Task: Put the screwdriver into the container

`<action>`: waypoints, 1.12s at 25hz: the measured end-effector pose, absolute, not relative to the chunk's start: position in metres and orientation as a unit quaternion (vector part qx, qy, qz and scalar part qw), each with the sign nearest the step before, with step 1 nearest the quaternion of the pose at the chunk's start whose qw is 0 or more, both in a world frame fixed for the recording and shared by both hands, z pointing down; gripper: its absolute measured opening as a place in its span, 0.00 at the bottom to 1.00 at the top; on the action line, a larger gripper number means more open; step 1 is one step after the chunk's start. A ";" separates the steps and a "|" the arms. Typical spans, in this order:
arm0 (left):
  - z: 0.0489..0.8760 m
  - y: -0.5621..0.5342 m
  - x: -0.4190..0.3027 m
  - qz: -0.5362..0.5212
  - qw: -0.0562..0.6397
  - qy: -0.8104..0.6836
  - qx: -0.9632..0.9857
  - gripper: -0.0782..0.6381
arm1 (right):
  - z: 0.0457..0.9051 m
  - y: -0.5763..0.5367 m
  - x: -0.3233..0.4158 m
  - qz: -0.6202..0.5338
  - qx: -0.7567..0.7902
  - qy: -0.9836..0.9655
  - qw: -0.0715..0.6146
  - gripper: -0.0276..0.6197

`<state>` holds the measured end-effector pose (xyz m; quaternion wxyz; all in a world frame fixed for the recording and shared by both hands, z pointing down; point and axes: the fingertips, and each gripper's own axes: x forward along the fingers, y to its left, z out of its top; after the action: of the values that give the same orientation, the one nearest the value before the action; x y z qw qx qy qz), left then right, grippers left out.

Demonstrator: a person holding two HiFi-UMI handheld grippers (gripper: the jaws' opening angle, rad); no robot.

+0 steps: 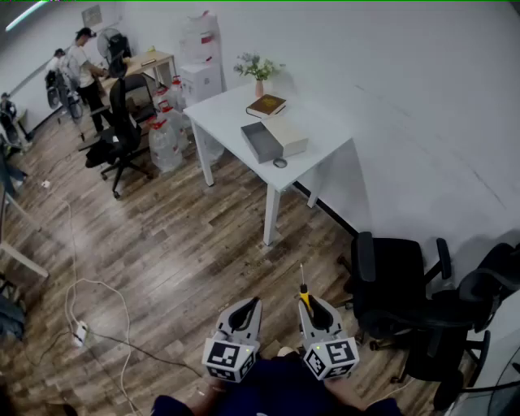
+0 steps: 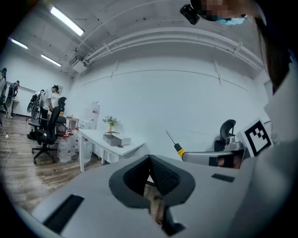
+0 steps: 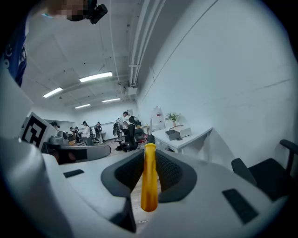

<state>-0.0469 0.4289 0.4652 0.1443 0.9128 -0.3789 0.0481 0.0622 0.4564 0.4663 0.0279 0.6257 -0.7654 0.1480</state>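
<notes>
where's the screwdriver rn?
The screwdriver is clamped by its yellow handle in the right tongs, low and right of centre in the head view, beside the left tongs; the white table with the container stands well ahead.

A: Which lettering is legible?
B: None. The left gripper (image 1: 250, 305) and the right gripper (image 1: 315, 307) each carry a cube faced with square black-and-white markers: coded patterns, not letters or digits.
A: And around the white table (image 1: 227, 114)?
B: The cover of the book (image 1: 266, 105) is too small to read; the red label on the white unit (image 1: 201, 69) beside the table and the sheet (image 1: 92, 15) on the far wall are likewise illegible
</notes>
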 end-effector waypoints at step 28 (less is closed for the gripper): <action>0.495 0.353 -0.099 0.074 0.157 -0.365 0.915 0.13 | 0.487 0.396 0.024 0.182 0.646 -0.741 -0.005 0.19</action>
<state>-0.0991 0.3531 0.4945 0.1570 0.9147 -0.3649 0.0740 0.0235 0.3958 0.4870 -0.0049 0.6462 -0.7411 0.1820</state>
